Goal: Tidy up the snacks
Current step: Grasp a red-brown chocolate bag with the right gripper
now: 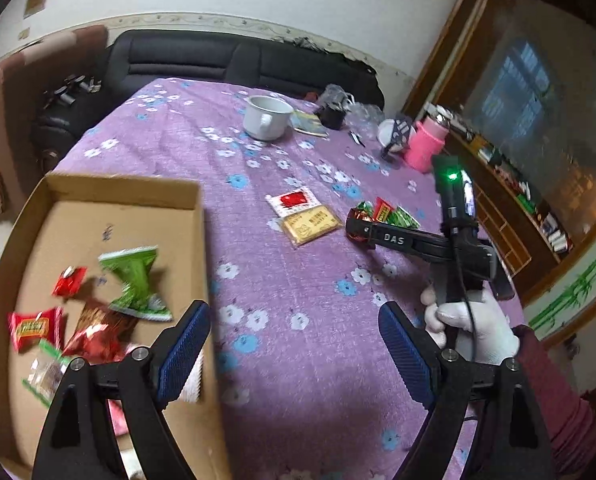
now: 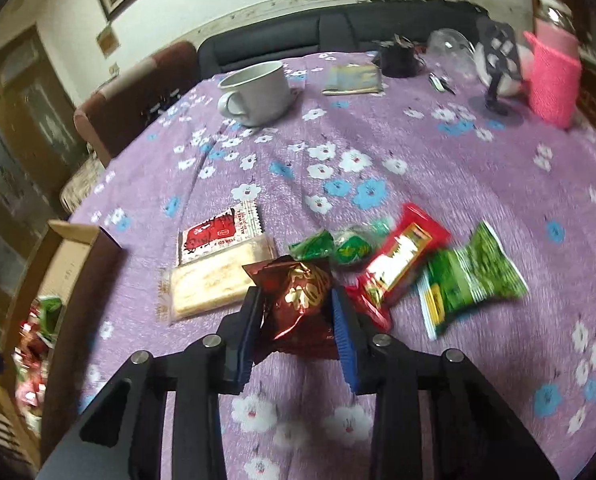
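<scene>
A cardboard box sits at the table's left and holds several snacks, among them a green packet that looks blurred. My left gripper is open and empty just right of the box wall. My right gripper is shut on a dark red foil snack at the table surface. Around it lie a pale wafer bar, a red-and-white sachet, small green candies, a red packet and a green packet. The right gripper also shows in the left wrist view.
A purple flowered cloth covers the table. At the far side stand a white mug, a pink sleeved bottle, a booklet and a dark pot. A dark sofa lies behind the table.
</scene>
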The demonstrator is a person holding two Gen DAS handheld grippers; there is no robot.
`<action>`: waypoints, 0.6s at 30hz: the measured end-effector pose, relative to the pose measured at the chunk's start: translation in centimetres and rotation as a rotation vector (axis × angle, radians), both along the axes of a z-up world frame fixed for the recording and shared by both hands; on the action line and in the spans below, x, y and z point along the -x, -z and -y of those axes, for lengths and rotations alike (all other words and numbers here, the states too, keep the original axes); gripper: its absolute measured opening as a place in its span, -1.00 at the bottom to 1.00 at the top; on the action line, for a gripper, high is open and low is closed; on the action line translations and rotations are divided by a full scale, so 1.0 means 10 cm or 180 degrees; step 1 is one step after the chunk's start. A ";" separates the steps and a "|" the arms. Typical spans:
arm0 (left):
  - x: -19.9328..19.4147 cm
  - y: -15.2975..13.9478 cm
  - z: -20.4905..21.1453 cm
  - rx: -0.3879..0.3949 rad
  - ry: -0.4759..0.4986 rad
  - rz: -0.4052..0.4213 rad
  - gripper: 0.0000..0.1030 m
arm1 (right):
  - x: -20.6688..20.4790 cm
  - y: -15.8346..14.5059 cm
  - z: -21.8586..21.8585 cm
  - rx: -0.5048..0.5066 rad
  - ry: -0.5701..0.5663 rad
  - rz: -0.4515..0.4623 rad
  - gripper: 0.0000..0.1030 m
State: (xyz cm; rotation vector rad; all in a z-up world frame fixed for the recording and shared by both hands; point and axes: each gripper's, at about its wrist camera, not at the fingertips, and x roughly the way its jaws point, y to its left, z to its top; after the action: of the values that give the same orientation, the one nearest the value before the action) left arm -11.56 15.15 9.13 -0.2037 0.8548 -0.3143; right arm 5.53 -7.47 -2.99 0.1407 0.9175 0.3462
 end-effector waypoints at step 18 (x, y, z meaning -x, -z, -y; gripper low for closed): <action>-1.50 0.54 1.08 -0.1126 0.0531 -0.0263 0.72 | 0.16 0.06 0.68 -0.0955 0.0164 -0.0082 -0.62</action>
State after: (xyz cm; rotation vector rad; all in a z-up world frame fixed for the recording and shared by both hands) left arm 3.39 4.34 3.73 0.1857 0.9964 -0.3062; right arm 3.97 -14.28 -3.60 0.4443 0.8817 0.4338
